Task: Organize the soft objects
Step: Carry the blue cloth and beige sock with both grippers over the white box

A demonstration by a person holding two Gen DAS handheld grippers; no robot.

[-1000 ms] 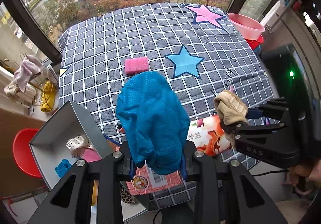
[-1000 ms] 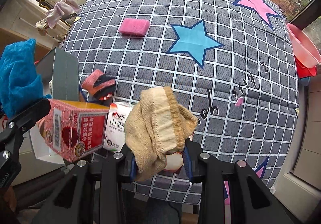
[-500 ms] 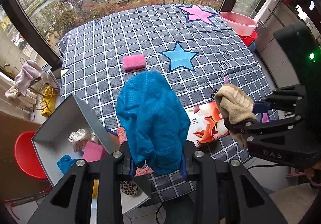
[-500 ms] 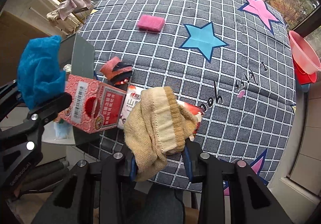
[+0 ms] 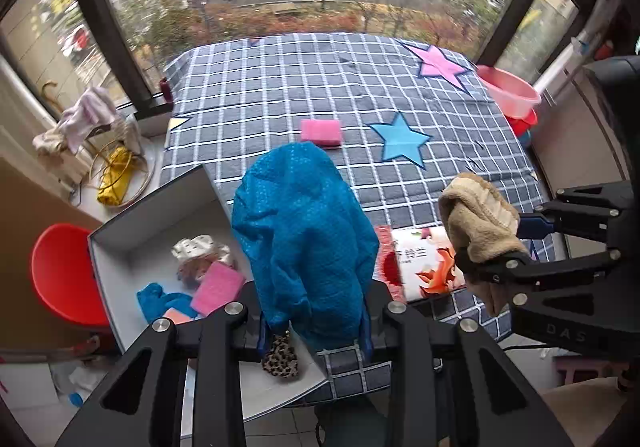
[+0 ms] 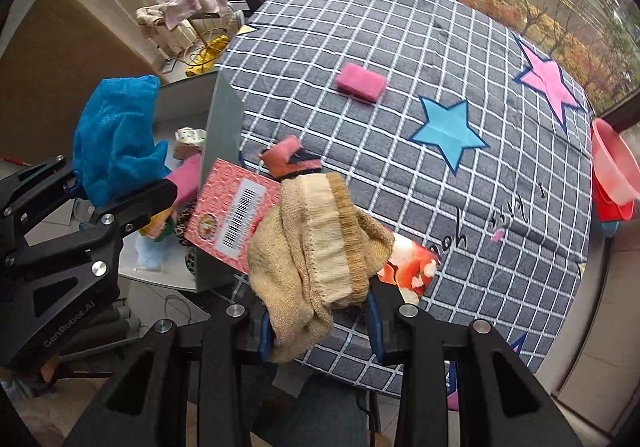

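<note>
The left wrist view looks down into the white box (image 5: 160,231), ahead and to the left of the left gripper (image 5: 314,327), showing a spotted cloth (image 5: 198,247), a pink sponge (image 5: 218,287), a small blue cloth (image 5: 158,297) and a leopard-print item (image 5: 280,357). The right wrist view instead shows a red-and-black sock (image 6: 294,163) on the checked tablecloth (image 6: 400,27), just beyond the right gripper (image 6: 316,327), and a barcode on the red carton (image 6: 236,219).

The left gripper is clamped on the blue mesh cloth (image 5: 304,239), raised above the table edge beside the box. The right gripper grasps the beige sock (image 6: 316,247), held level with it, to its right.

Another pink sponge (image 5: 321,131) lies far ahead on the tablecloth.

Legible writing: "DAS" on the right gripper body, "GenRobot.AI" on the left one, "oh" on the tablecloth.
</note>
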